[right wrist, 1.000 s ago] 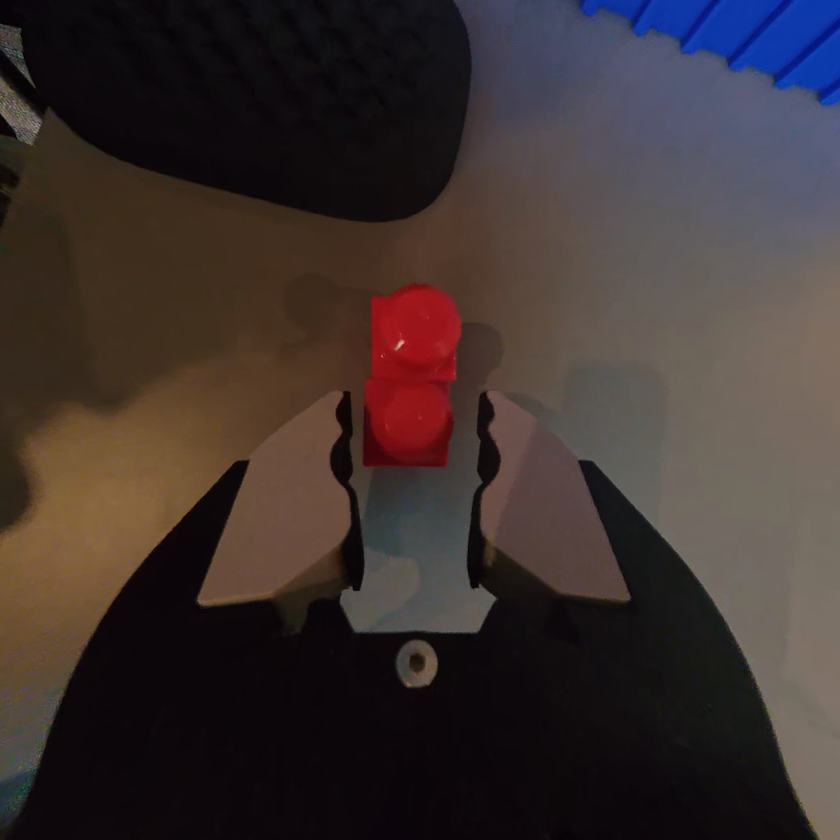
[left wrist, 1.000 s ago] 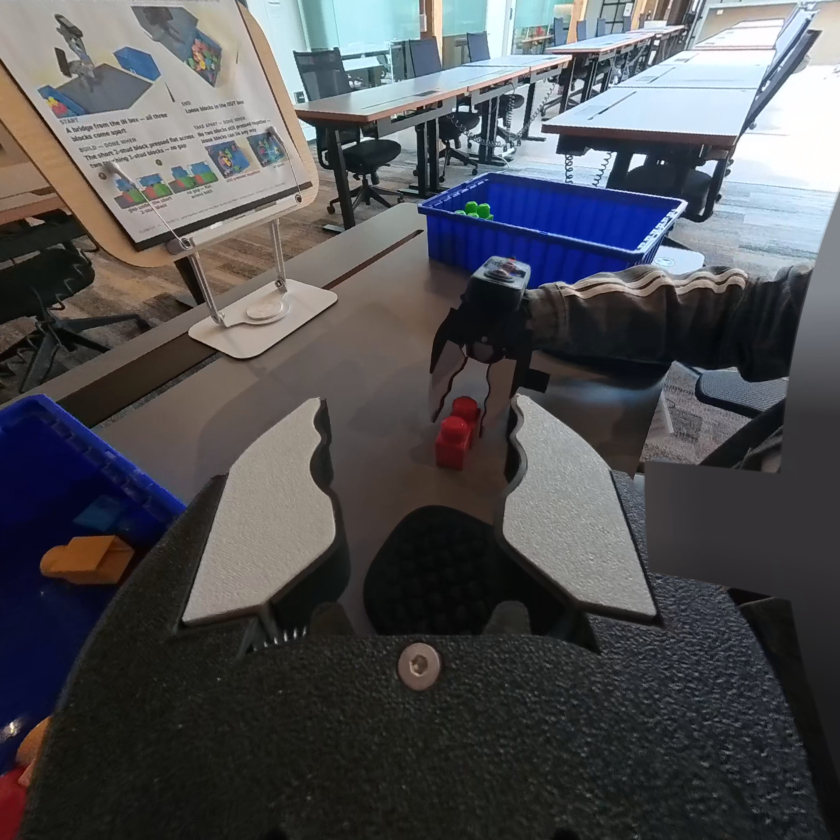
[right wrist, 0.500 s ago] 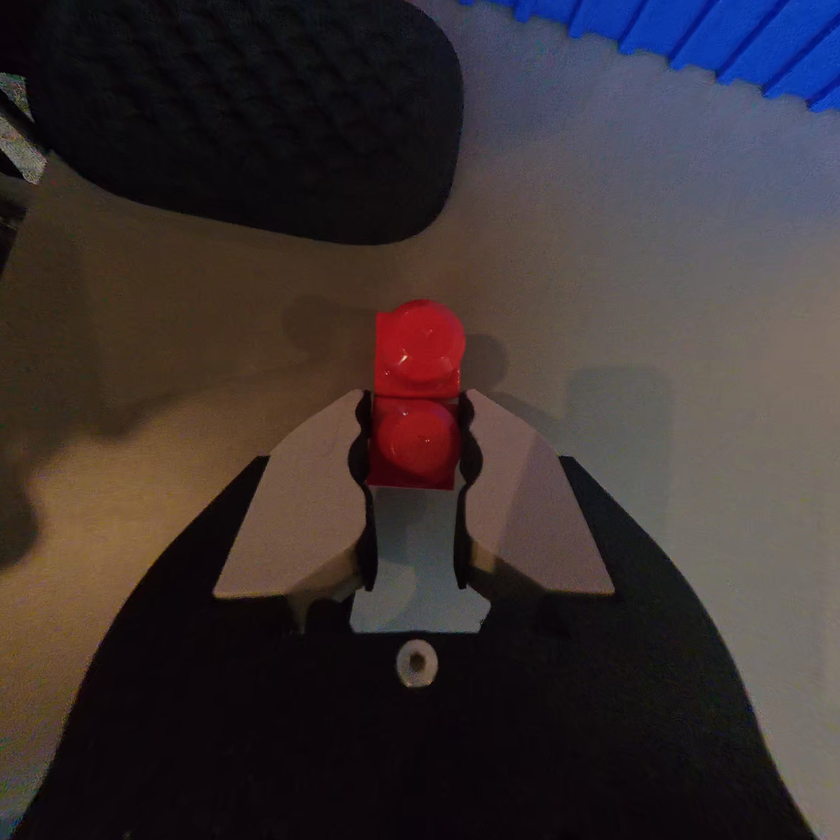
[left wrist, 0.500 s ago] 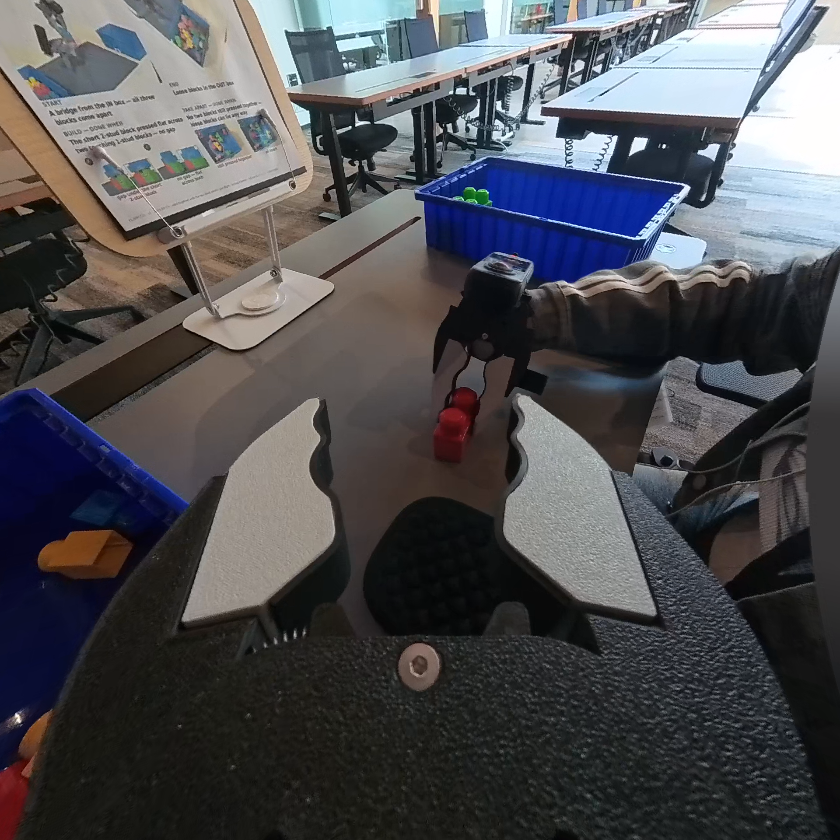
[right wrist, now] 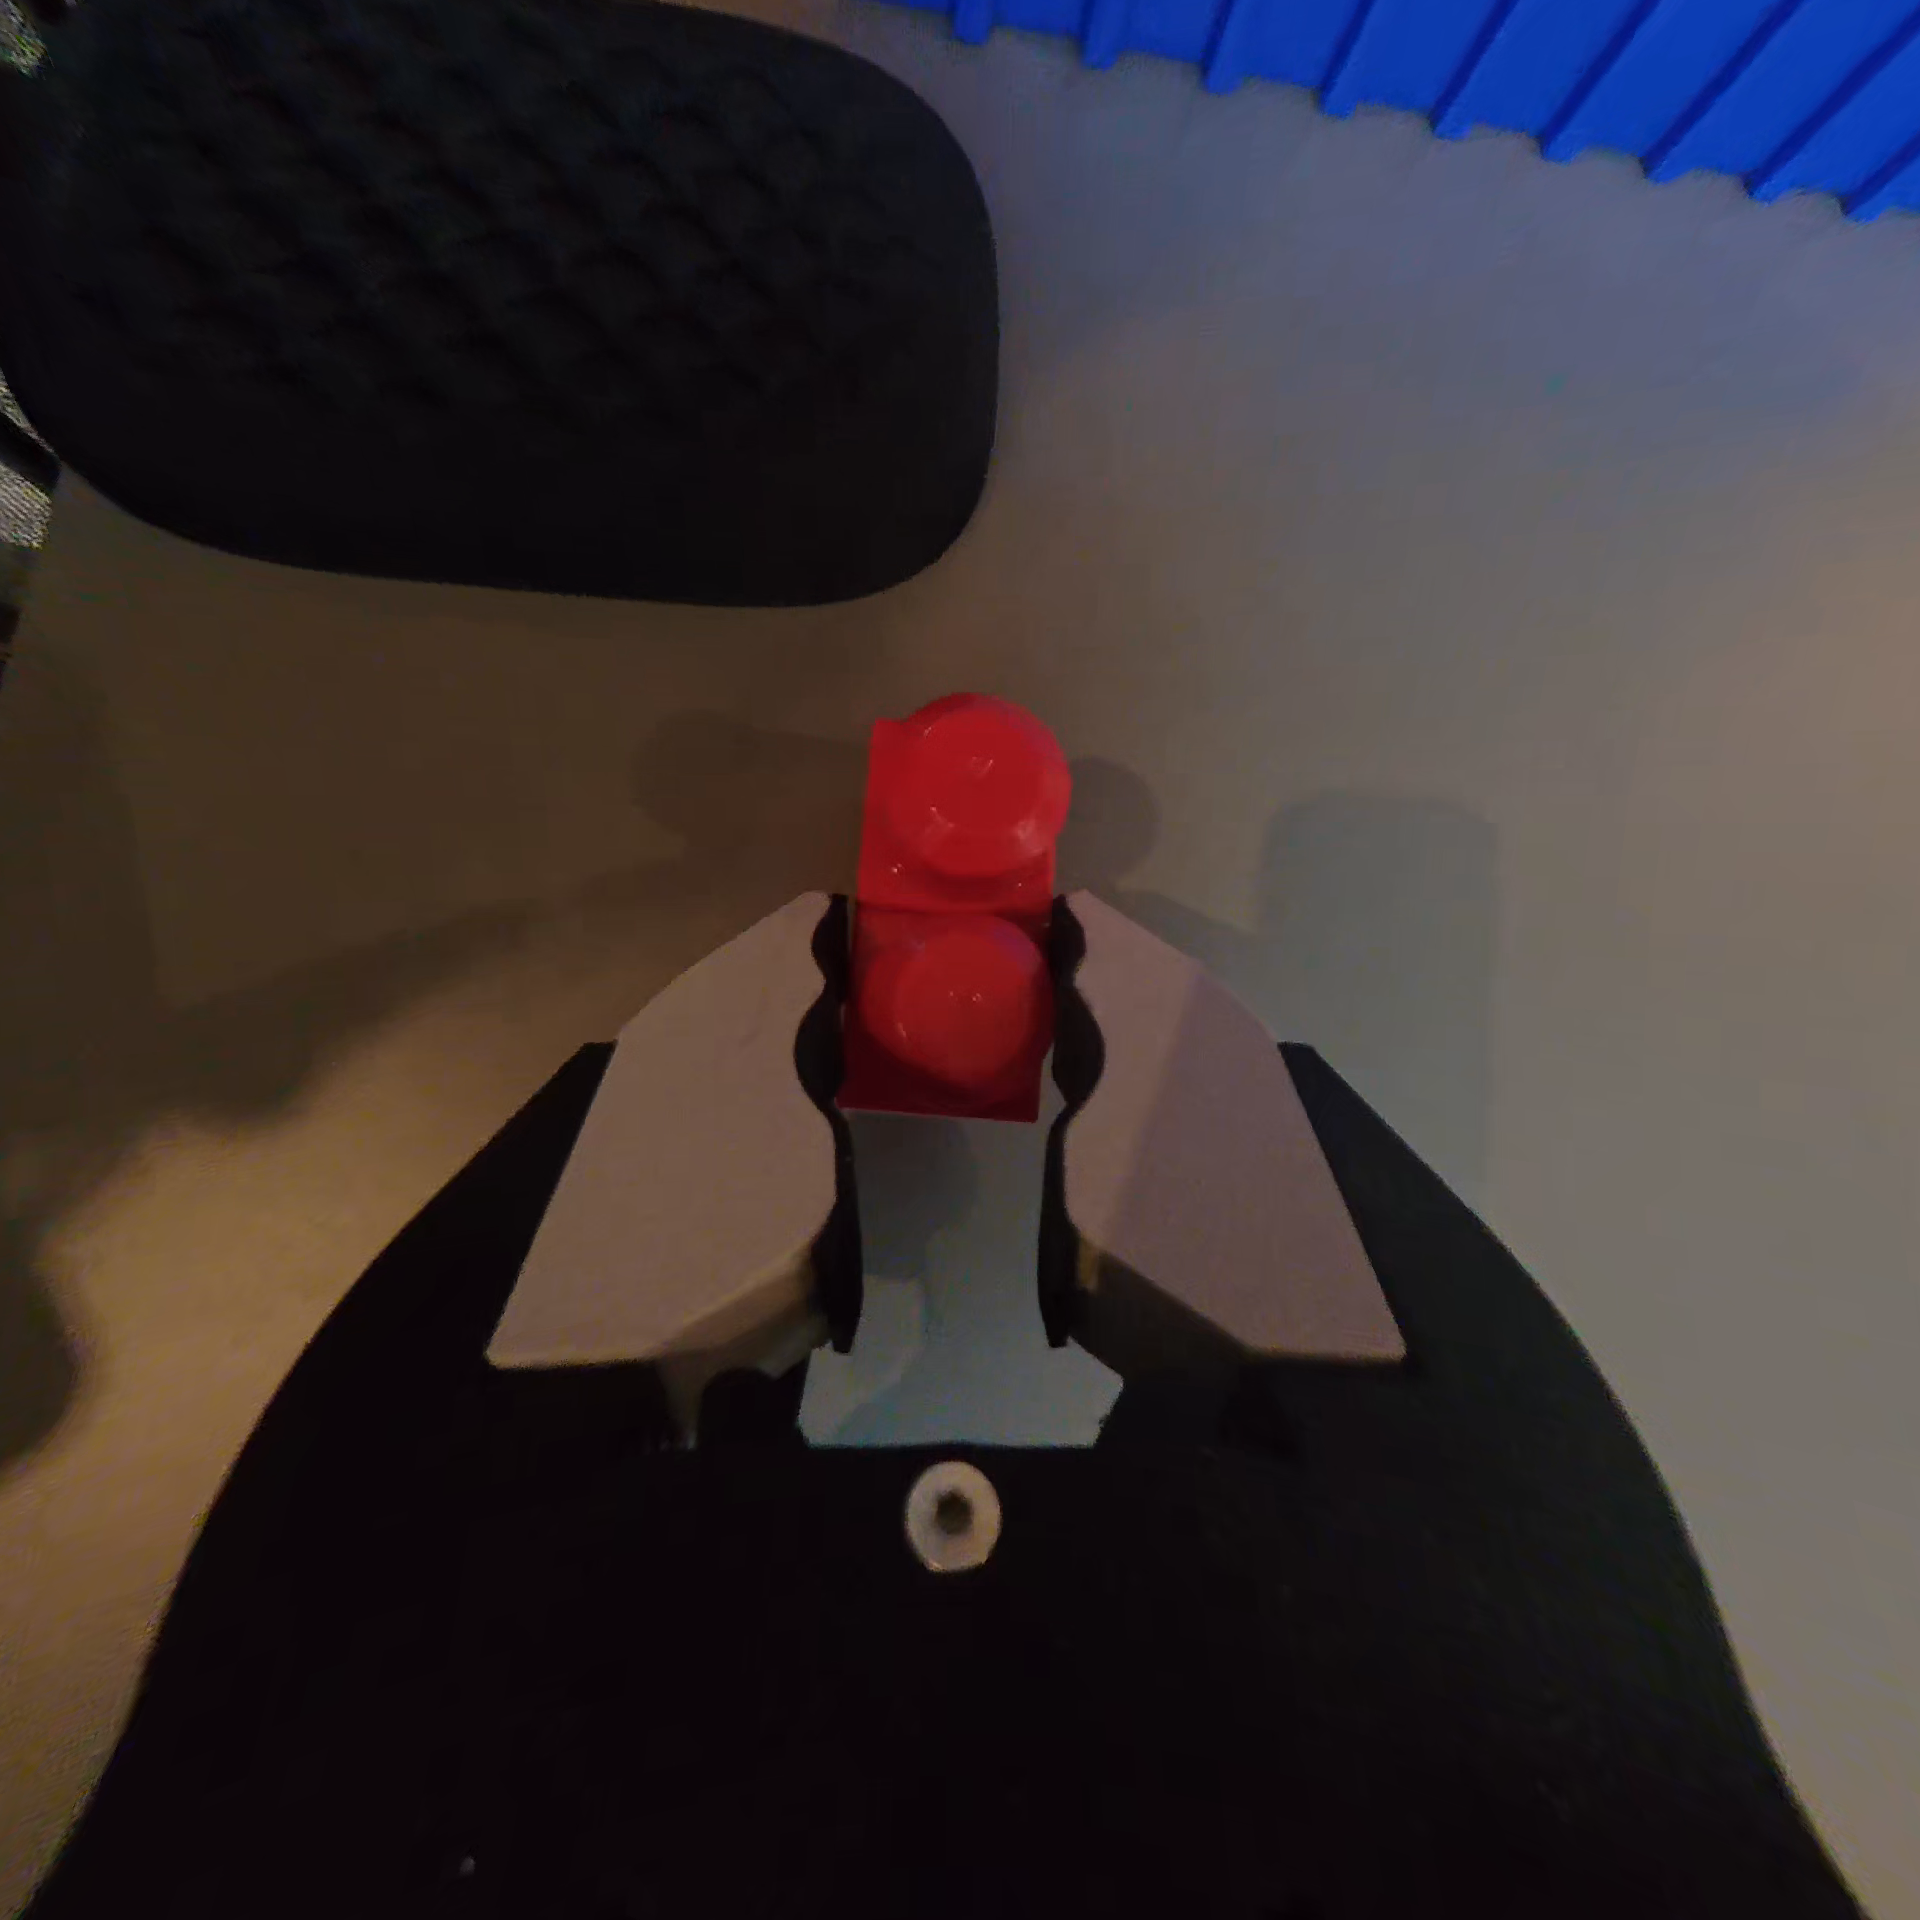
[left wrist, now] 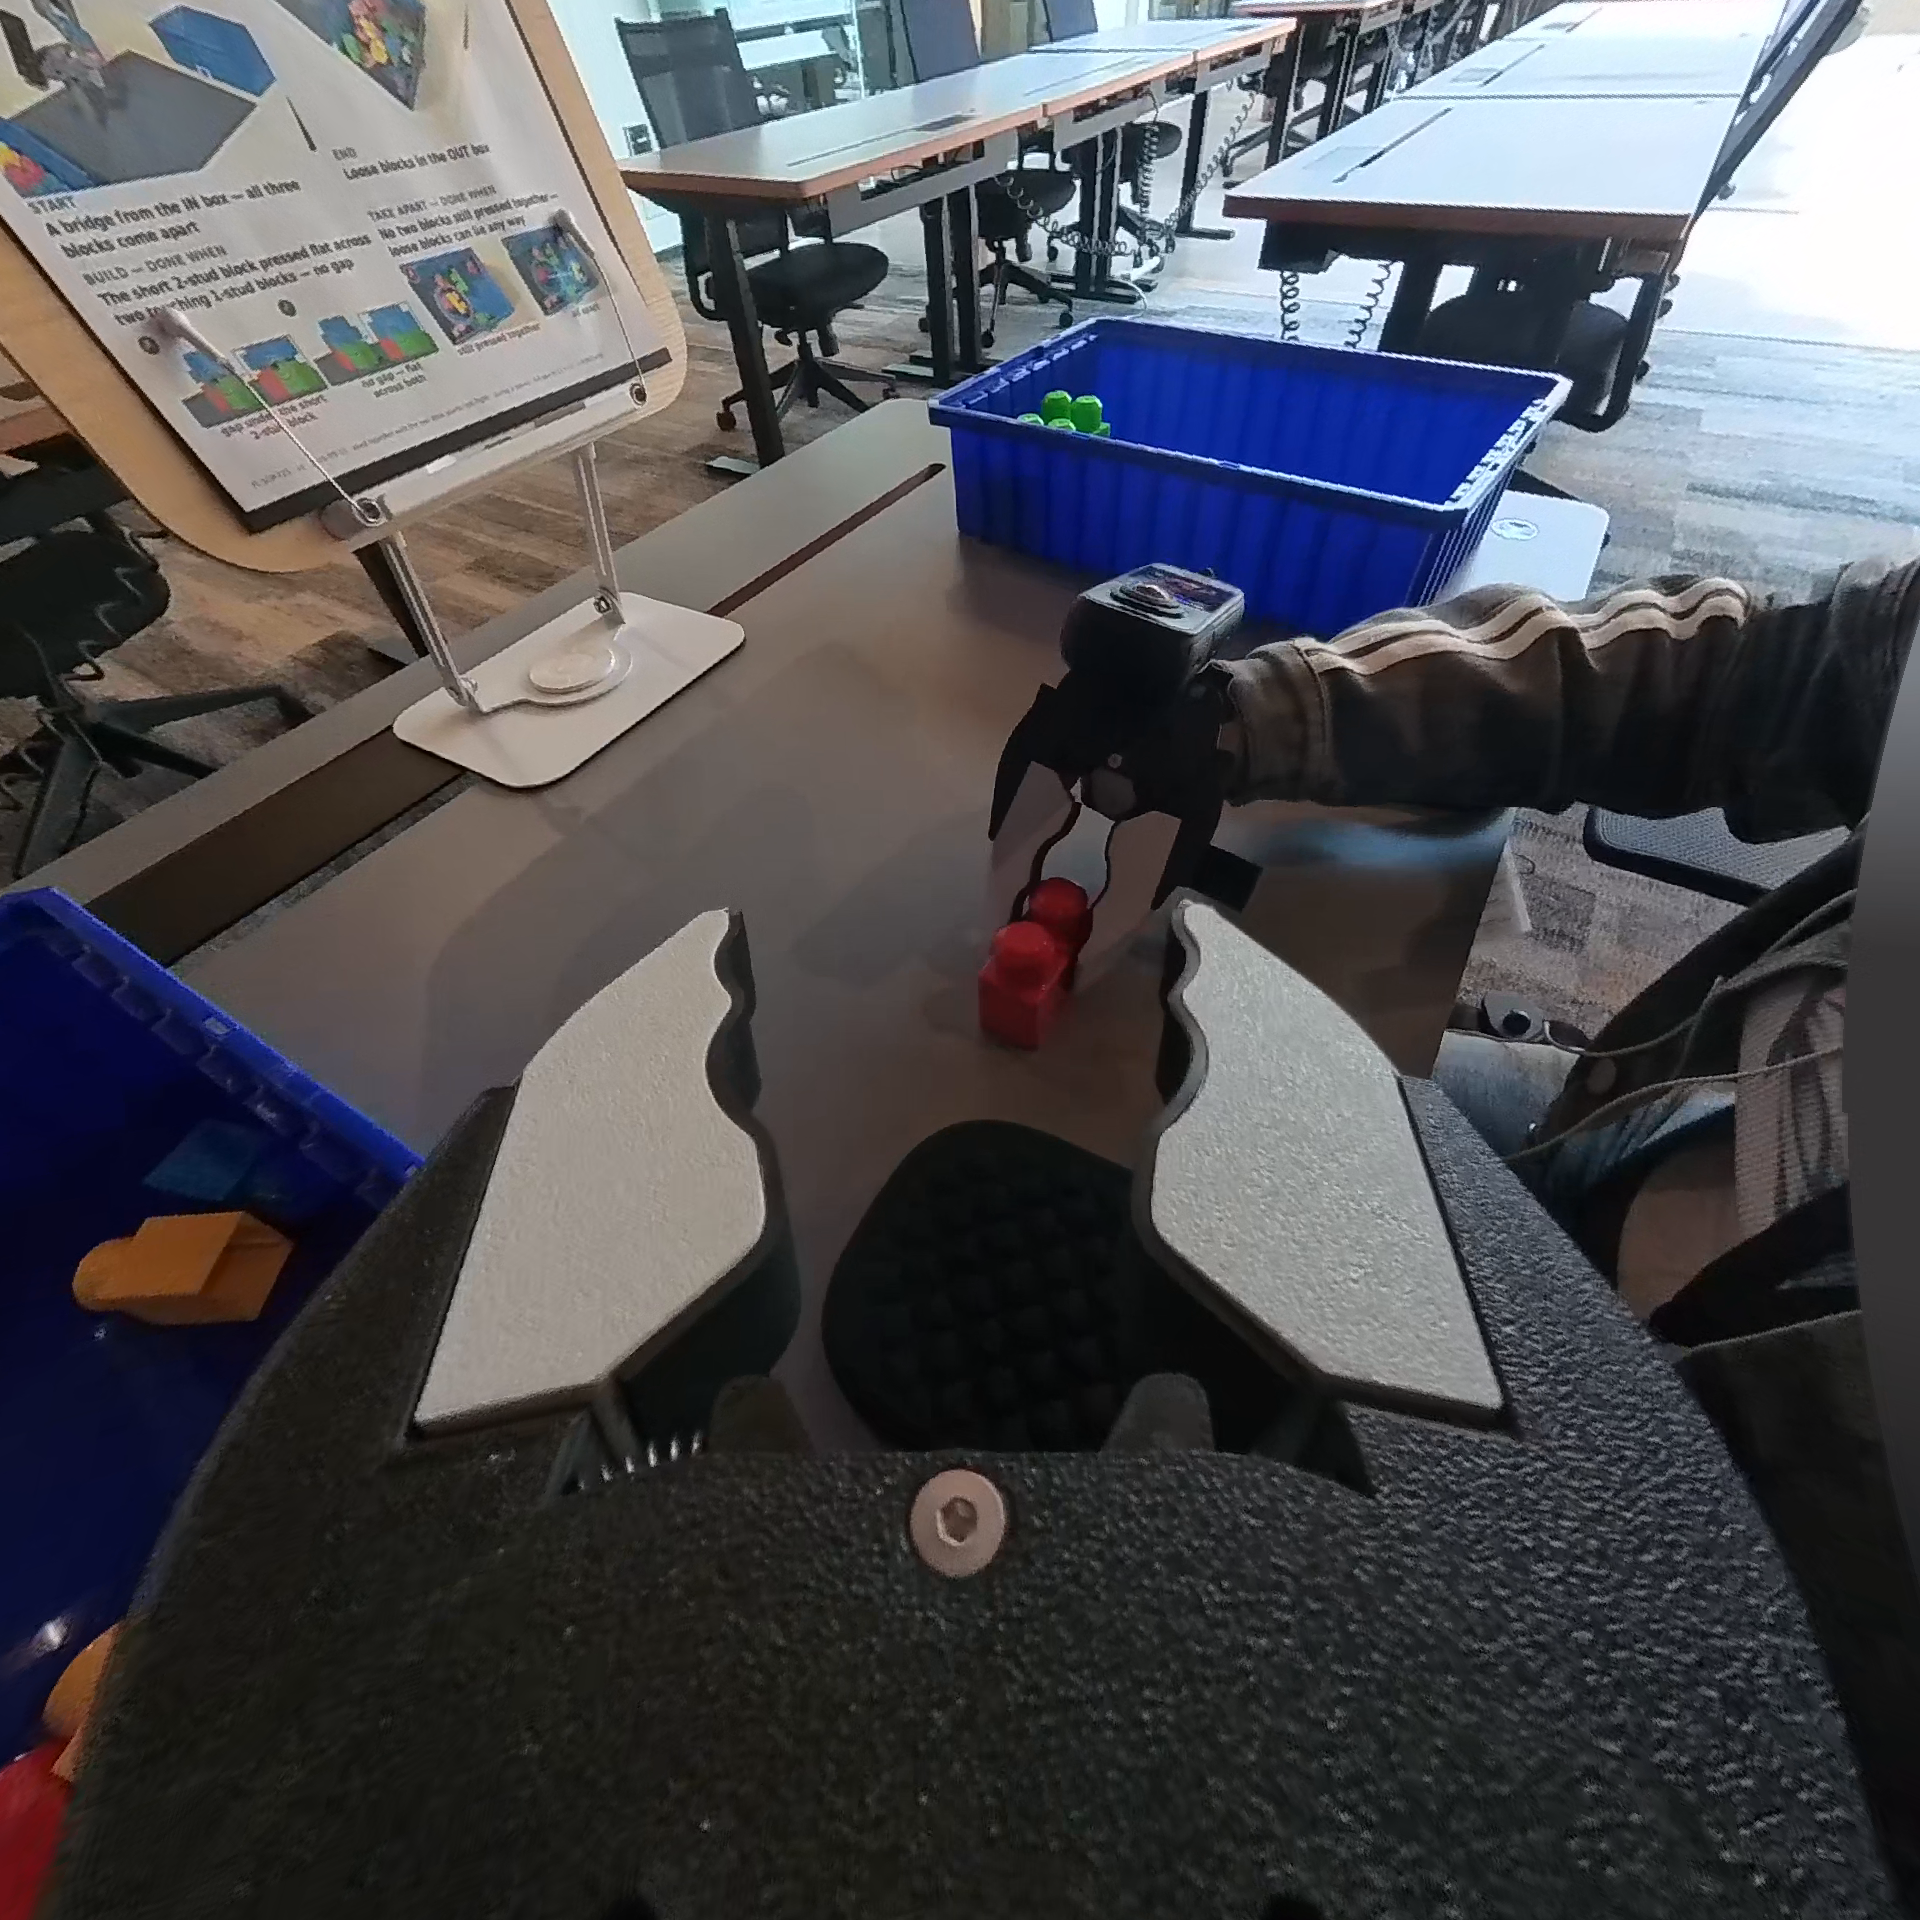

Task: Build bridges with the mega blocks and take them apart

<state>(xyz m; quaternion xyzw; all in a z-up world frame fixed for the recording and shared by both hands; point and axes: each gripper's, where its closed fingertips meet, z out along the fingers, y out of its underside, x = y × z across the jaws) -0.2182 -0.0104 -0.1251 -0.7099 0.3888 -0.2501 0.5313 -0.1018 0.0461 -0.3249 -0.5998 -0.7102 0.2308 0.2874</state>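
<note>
Right wrist view showed my right gripper [right wrist: 945, 1013] pinching the nearer of two touching red blocks [right wrist: 961, 904] on the bench [right wrist: 1455, 623], my left gripper [left wrist: 951, 1091] spread and empty, so I judged the bridge barely begun, no top block placed.

2 red blocks [right wrist: 951, 935]; blue bins [left wrist: 1247, 499]; green blocks [left wrist: 1070, 410]; striped sleeve [left wrist: 1507, 644]

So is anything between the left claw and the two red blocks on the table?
Nothing visible. The left claw is open, with bare table between it and the red blocks. The right claw is already shut on the farther block, so only the nearer one is free.
</note>
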